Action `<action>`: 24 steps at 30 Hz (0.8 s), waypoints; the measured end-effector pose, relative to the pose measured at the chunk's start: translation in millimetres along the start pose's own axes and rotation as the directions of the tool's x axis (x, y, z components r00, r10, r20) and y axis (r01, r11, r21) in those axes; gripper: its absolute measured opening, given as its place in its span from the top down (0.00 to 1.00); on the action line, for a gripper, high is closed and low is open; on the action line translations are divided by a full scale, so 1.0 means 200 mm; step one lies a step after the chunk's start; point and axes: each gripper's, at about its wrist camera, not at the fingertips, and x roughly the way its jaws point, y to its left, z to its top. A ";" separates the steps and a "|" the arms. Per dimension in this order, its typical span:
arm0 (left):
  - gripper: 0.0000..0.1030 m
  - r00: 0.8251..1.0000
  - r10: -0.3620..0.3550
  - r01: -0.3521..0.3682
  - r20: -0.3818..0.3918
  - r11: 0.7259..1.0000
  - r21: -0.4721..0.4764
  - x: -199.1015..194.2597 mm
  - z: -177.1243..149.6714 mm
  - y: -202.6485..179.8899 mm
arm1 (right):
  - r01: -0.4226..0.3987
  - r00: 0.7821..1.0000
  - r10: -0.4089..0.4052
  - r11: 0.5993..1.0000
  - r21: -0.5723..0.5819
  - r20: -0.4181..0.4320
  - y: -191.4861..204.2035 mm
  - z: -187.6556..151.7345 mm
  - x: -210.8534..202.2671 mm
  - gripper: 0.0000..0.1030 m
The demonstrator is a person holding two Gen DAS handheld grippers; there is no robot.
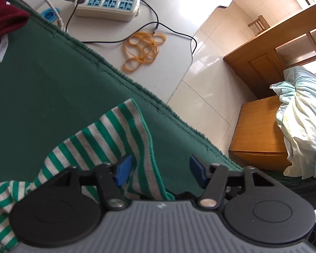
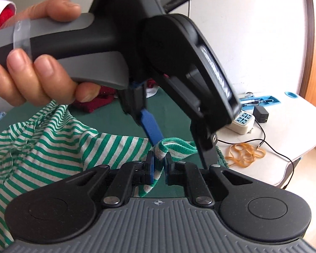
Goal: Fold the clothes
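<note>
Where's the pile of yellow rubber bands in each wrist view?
Left wrist: rubber bands upper centre, on the white table beyond the green mat's edge, below the power strip.
Right wrist: rubber bands right of centre, behind the left gripper.
Shared landmark: the power strip.

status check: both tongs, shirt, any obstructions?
Right tongs shut on striped shirt hem. Left tongs open, straddling the same hem. Shirt bunched on green mat. Red garment lies apart at the mat's far end.
</note>
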 end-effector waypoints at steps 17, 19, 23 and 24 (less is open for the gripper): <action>1.00 0.951 0.140 -0.118 0.277 0.989 -0.093 -0.09 -0.14 0.03 | 0.036 0.999 -0.033 0.994 -0.098 0.030 0.11 -0.01 -0.09 0.90; 1.00 0.932 0.147 -0.120 0.330 0.988 -0.102 -0.14 -0.19 0.05 | 0.043 0.999 -0.041 0.996 -0.075 0.030 0.10 -0.01 -0.10 0.85; 1.00 0.907 0.120 -0.043 0.404 0.980 -0.194 -0.22 -0.29 0.16 | 0.012 0.999 -0.013 0.999 0.044 0.039 0.04 0.00 -0.14 0.52; 1.00 0.898 0.116 -0.025 0.425 0.977 -0.213 -0.25 -0.32 0.19 | -0.030 0.998 0.026 0.996 0.081 0.057 0.01 0.00 -0.17 0.50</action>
